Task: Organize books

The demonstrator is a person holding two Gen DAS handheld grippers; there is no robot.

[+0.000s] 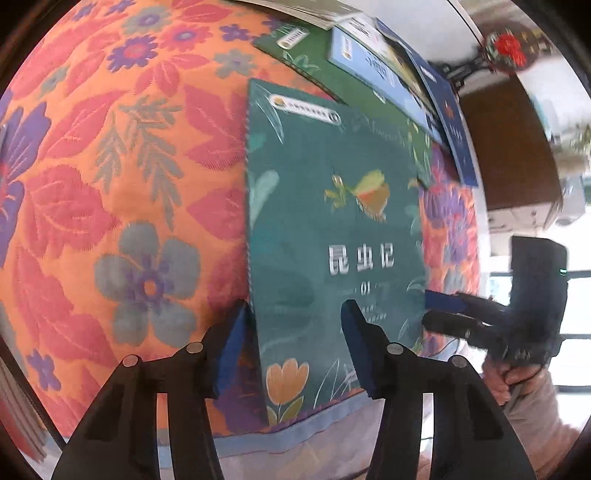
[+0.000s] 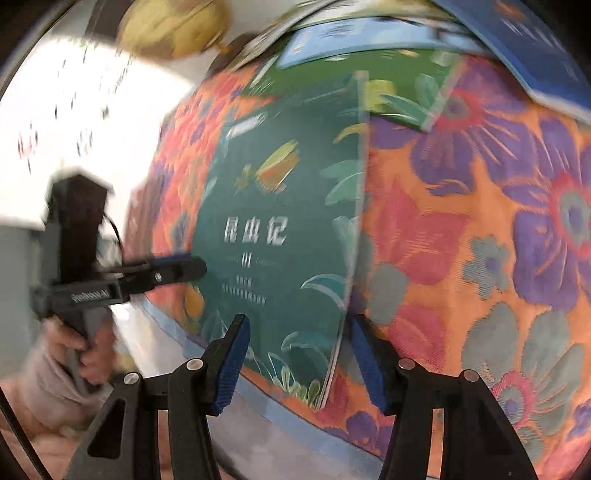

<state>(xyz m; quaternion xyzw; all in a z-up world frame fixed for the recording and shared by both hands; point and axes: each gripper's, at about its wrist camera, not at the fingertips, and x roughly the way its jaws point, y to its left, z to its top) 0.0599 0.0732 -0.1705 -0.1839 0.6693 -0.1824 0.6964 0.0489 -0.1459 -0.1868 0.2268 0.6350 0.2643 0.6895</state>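
the dark teal paperback book with a butterfly, an orange tulip and white chinese title characters on its cover (image 1: 332, 236) lay flat on the orange floral quilted bedspread (image 1: 122, 206), filling the centre of the left wrist view and reaching down to the lower edge of the fabric. it was the nearest of the books and sat apart from the rest, only its upper right corner lying over the green leaf-patterned book (image 1: 317, 66) behind it.

in the upper right of that frame the other books lay in a loose, overlapping fan: the green one, a light blue paperback (image 1: 364, 62) on top of it, a navy blue book (image 1: 452, 129) slanting down the right edge, and the pale page block of another book (image 1: 295, 9) at the very top. nothing there looked squared up or stacked, so by my reading the tidying had barely begun and every book was yet to be gathered.

the left gripper (image 1: 291, 332) straddled the teal book's left edge near the bottom of the frame, one blue pad off the cover on the fabric and one over the cover; the jaws stood apart and clamped nothing. the right gripper (image 2: 295, 354), at the bottom centre of the right wrist view, straddled the book's opposite, slightly raised edge in the same way, pads clear of it. each tool showed side-on in the other's view, held in a hand (image 2: 88, 354) with a pale sleeve. the right view was motion-blurred, so finer contact could not be told.
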